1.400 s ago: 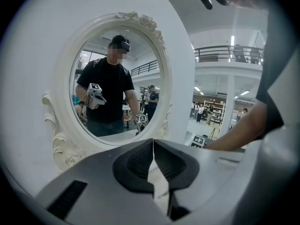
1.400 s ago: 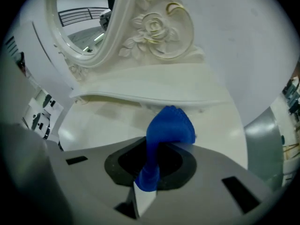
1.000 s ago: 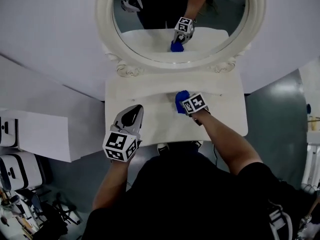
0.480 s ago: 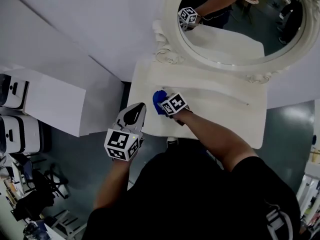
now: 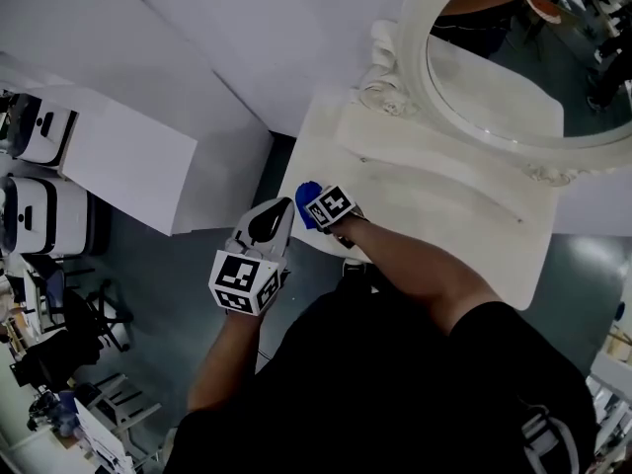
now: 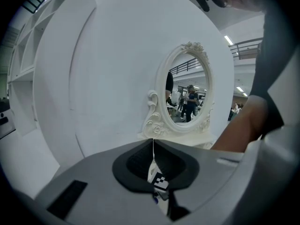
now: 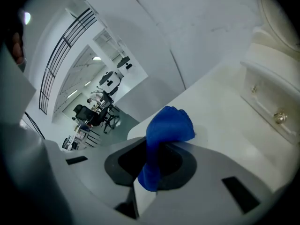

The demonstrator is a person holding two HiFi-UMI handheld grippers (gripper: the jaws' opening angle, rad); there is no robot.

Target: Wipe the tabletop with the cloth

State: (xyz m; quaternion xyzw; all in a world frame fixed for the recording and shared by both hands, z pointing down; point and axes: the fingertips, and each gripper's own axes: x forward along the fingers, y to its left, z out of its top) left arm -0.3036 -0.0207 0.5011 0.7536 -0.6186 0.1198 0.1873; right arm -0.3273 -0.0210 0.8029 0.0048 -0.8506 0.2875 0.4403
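Head view: we see the right tongs (image 5: 312,206) holding the blue cloth (image 5: 304,203) on the near-left corner of the tabletop (image 5: 444,215), with the left tongs (image 5: 279,211) just beside it, off the edge.
Left gripper view: our left tongs are clenched, empty.
Right gripper view: our right tongs grasp the cloth.

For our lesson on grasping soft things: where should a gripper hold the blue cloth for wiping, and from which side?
Pinch the cloth's gathered tail, coming from above at a slant, as the right gripper does: the bunched wad then sticks out past the jaws towards the tabletop.
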